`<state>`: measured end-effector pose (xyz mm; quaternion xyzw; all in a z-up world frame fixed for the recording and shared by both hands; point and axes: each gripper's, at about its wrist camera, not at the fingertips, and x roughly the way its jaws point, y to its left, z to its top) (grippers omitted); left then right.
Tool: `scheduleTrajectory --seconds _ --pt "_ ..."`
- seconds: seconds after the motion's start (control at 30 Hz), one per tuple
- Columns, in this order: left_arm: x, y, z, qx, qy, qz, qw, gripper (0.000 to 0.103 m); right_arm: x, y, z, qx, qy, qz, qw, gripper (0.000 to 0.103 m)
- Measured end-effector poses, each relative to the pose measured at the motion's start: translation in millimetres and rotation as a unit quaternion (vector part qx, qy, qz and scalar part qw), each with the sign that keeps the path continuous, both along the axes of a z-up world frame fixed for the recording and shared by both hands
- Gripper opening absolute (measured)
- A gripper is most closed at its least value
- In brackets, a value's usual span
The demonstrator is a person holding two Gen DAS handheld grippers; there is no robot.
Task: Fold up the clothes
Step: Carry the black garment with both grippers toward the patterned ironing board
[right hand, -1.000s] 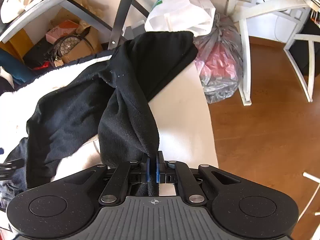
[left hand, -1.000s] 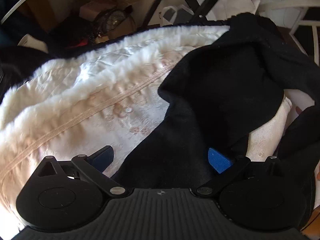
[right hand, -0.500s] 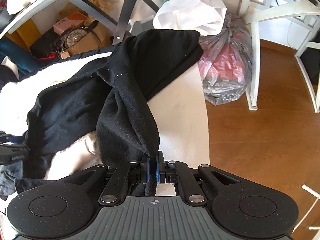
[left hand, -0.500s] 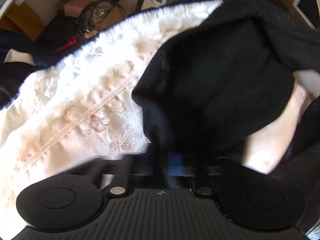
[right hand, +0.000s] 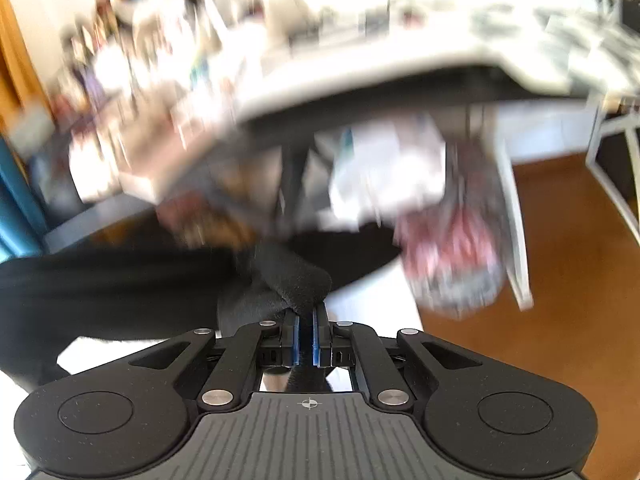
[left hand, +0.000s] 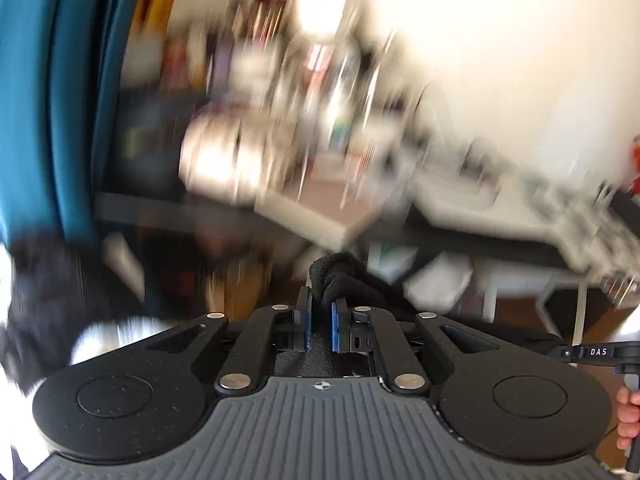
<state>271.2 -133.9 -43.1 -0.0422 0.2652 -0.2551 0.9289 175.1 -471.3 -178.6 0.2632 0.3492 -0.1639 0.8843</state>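
A black fleece garment (right hand: 120, 292) hangs stretched between both grippers. In the left wrist view my left gripper (left hand: 321, 326) is shut on a bunched edge of the black garment (left hand: 338, 276), which bulges above the blue pads. In the right wrist view my right gripper (right hand: 306, 336) is shut on another bunched fold, and the cloth runs off to the left as a dark band. Both views are tilted up and badly blurred. The white furry blanket (left hand: 108, 332) shows only as a smear at lower left.
A cluttered white table (right hand: 400, 68) on dark legs fills the background. A blurred pink and grey bag (right hand: 456, 256) sits under it, beside a wooden floor (right hand: 560, 280). A teal curtain (left hand: 60, 100) hangs at left. A person's hand (left hand: 628, 420) grips the right handle.
My left gripper went from open over the garment to shut on its edge. Both grippers then swung upward fast, lifting the black garment off the white blanket; the views now face the room.
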Motion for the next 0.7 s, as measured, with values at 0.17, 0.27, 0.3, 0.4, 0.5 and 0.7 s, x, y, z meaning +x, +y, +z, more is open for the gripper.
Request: scheduleTrajectory --seconds 0.17,0.27,0.3,0.4,0.5,0.7 --pt "-20 12 96 -0.089 -0.118 -0.045 0.988 0.009 -48 -2 102 -0.039 -0.139 -0.061 0.988 0.005" --pt "-31 25 128 -0.143 -0.154 -0.077 0.9746 0.009 -87 4 157 -0.063 -0.212 -0.096 0.971 0.005" --pt "-32 27 133 -0.161 -0.153 -0.087 0.9711 0.009 -102 8 172 -0.071 -0.23 -0.105 0.965 0.005" --pt "-31 32 147 -0.216 -0.14 -0.117 0.9592 0.009 -143 20 201 -0.089 -0.259 -0.127 0.953 0.005" --pt "-32 28 151 -0.25 -0.13 -0.137 0.9497 0.009 -181 26 214 -0.095 -0.254 -0.149 0.951 0.005" --pt "-45 -8 154 -0.268 -0.115 -0.187 0.9383 0.009 -247 34 211 -0.112 -0.221 -0.193 0.95 0.005"
